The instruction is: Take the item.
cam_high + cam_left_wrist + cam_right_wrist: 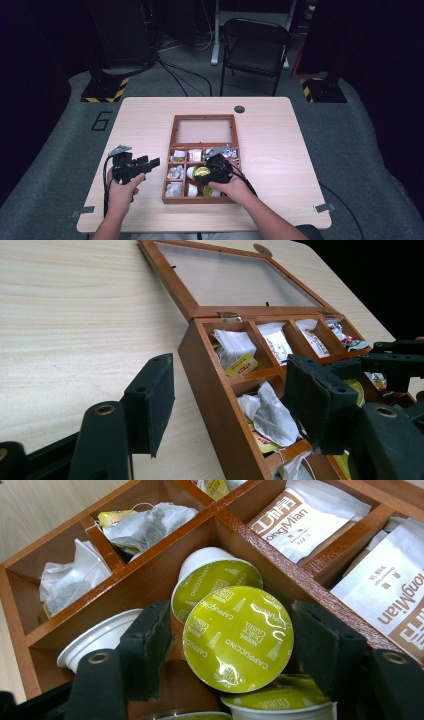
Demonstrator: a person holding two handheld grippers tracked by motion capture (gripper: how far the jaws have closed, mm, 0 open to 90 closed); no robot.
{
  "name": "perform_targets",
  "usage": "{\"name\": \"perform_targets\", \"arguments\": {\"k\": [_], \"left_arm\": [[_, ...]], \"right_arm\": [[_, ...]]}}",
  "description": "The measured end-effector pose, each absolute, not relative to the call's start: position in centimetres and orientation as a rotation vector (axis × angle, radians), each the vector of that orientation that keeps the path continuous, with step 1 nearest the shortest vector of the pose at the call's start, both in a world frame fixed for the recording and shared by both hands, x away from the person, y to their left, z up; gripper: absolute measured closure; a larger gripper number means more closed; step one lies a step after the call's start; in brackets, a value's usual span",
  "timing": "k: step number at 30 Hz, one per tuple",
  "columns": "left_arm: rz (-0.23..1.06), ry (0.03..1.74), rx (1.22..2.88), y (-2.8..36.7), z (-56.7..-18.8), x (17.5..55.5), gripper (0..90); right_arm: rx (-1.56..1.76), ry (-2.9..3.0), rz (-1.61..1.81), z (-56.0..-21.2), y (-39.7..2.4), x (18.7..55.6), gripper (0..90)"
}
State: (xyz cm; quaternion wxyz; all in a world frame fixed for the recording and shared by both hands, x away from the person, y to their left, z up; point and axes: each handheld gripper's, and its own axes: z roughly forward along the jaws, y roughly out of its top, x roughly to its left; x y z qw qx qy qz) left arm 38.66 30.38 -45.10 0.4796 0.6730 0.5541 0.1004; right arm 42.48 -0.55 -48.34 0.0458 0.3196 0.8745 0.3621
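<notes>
Green-lidded capsule sits tilted in the wooden box's middle compartment, directly between the right gripper's pads, flanked but seemingly not yet pinched. Right hand is nearer; left gripper hangs released, empty, beside the box.

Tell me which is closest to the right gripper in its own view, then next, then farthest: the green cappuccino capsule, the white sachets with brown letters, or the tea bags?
From the right gripper:
1. The green cappuccino capsule, right between its jaws.
2. The white sachets, in the compartments past the divider, upper right.
3. The tea bags, in the far compartments, upper left, though the sachets run them close.
</notes>
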Motion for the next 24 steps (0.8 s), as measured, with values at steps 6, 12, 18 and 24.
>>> {"name": "perform_targets", "arguments": {"k": [6, 12, 18, 24], "left_arm": [[0.252, 1.352, 1.639, 30.63, -45.10, 38.59, 37.2], [0.241, 1.357, 1.635, 30.47, -45.22, 38.59, 37.2], [0.248, 1.357, 1.633, 30.49, -45.32, 38.63, 37.2], [0.241, 1.358, 1.634, 30.60, -45.24, 38.59, 37.2]], "right_arm": [[0.936, 2.645, 1.061, -47.82, -0.35, 42.21, 31.6], [0.928, 2.658, 0.976, -48.40, 0.24, 42.13, 30.9], [0.932, 2.668, 0.970, -48.53, 0.40, 42.23, 32.6], [0.944, 2.663, 0.974, -48.61, 0.26, 42.44, 36.9]]}}
